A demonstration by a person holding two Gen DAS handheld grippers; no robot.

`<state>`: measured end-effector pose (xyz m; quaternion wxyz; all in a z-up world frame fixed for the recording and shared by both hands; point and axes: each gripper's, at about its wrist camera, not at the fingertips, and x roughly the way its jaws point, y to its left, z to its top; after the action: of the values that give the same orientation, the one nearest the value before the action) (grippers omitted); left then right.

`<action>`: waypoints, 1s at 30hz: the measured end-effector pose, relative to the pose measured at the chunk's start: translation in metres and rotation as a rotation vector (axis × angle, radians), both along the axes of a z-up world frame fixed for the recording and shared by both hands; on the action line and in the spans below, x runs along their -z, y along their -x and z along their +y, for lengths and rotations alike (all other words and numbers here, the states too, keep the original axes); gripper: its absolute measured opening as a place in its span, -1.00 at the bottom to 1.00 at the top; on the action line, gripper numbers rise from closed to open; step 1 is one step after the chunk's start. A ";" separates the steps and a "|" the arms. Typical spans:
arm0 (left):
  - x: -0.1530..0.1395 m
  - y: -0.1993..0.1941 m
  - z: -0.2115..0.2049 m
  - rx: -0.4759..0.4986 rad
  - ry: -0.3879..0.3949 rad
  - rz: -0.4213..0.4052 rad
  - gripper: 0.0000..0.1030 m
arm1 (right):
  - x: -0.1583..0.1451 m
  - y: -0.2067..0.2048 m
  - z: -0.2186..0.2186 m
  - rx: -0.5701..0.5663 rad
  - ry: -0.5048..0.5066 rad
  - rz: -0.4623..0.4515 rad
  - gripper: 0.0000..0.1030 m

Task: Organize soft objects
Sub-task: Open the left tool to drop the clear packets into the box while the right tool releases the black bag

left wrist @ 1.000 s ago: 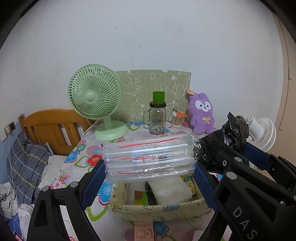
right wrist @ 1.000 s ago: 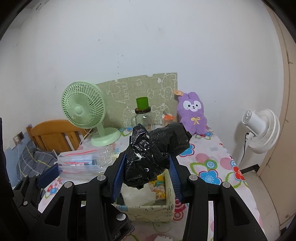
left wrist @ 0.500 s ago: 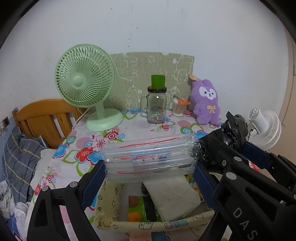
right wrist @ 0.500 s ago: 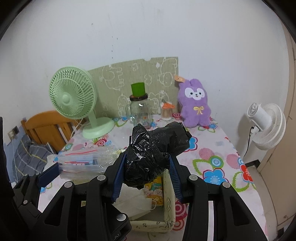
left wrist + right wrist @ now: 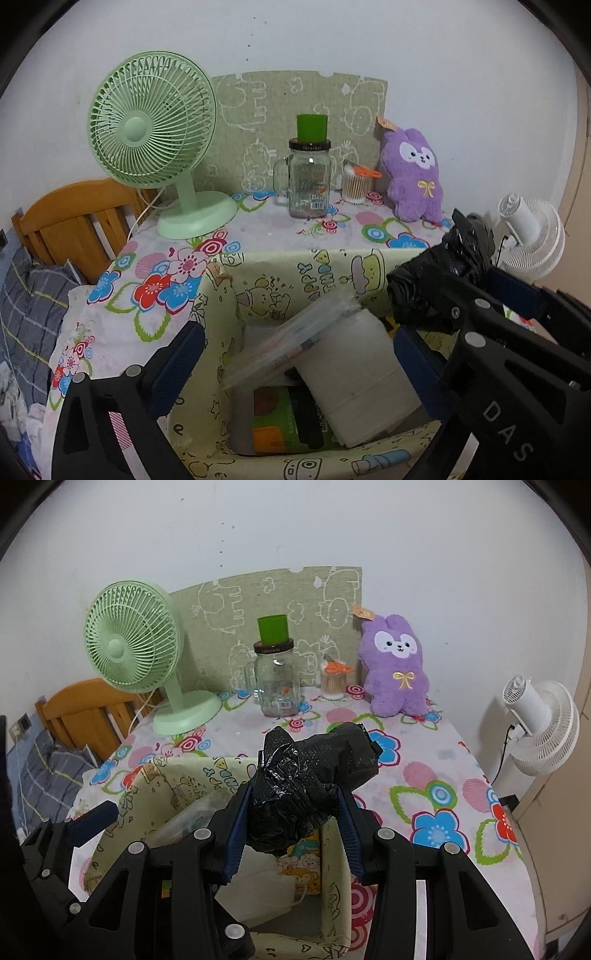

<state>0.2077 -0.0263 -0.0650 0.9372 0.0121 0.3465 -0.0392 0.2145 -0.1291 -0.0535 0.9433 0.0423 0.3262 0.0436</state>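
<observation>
left gripper [image 5: 295,354] open over the fabric bin [image 5: 221,295], clear plastic pack [image 5: 291,339] lying tilted inside on a white pack [image 5: 354,376]. right gripper [image 5: 291,823] clamps the black plastic bag [image 5: 314,775] above the bin's right side; lower it into the free corner before letting go. readable: "das" on gripper, partly "happy" on bin.

Looking like a bedroom in a home: showing a wooden bed frame [image 5: 70,218] with plaid bedding [image 5: 26,306] beside a table wearing a flowered cloth [image 5: 436,775], carrying a green desk fan [image 5: 155,140], a glass mug jar [image 5: 308,181], a purple plush bunny [image 5: 397,664], and standing against a plain white wall [image 5: 295,524], with a white fan [image 5: 539,723] alongside.
</observation>
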 end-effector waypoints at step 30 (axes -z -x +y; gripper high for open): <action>-0.012 0.022 0.007 -0.006 -0.012 -0.035 1.00 | -0.003 0.008 0.012 -0.072 -0.050 -0.001 0.75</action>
<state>0.1859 -0.0194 -0.0532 0.9431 0.0172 0.3303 -0.0340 0.2061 -0.1166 -0.0506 0.9400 0.0543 0.3259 0.0856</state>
